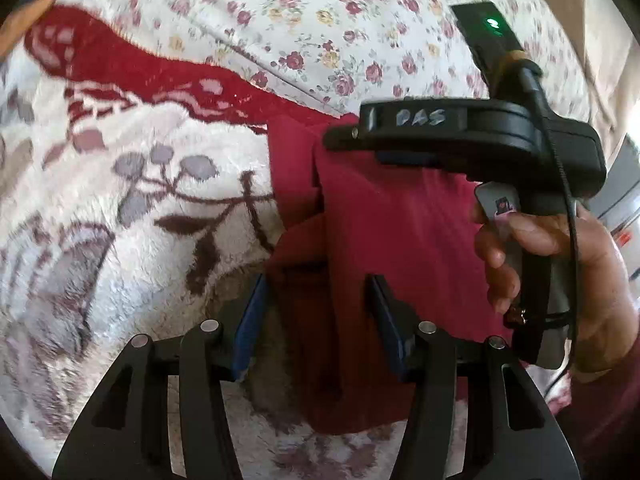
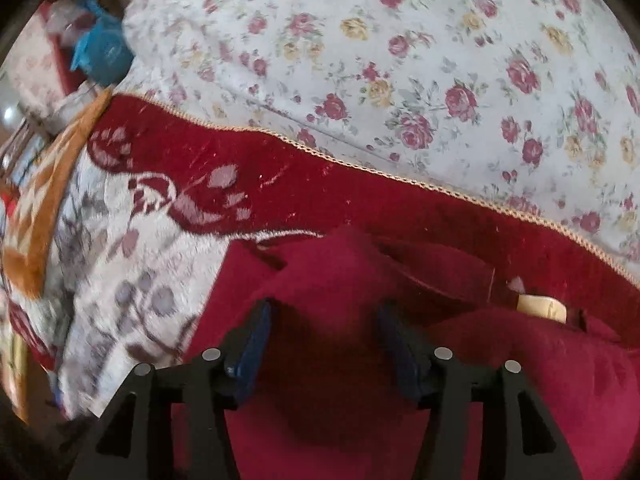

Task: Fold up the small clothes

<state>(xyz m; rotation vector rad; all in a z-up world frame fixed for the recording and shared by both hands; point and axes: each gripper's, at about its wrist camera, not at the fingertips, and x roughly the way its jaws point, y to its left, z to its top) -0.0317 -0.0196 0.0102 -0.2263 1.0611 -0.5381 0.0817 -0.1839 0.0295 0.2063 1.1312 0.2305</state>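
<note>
A small dark red garment [image 1: 384,232] lies on a fuzzy white and red patterned blanket [image 1: 120,200]. My left gripper [image 1: 318,296] is open, its blue-padded fingers on either side of a fold of the garment. My right gripper [image 1: 344,136], seen from the side in the left wrist view, sits at the garment's far edge. In the right wrist view the right gripper [image 2: 324,328] is open over a raised bunch of the red garment [image 2: 340,280]. A pale label [image 2: 540,306] shows at the garment's right.
A white sheet with rose print [image 2: 400,60] covers the bed beyond the blanket's red border [image 2: 280,184]. Blue and orange items [image 2: 100,48] lie at the far left edge. A person's hand [image 1: 560,264] holds the right gripper's handle.
</note>
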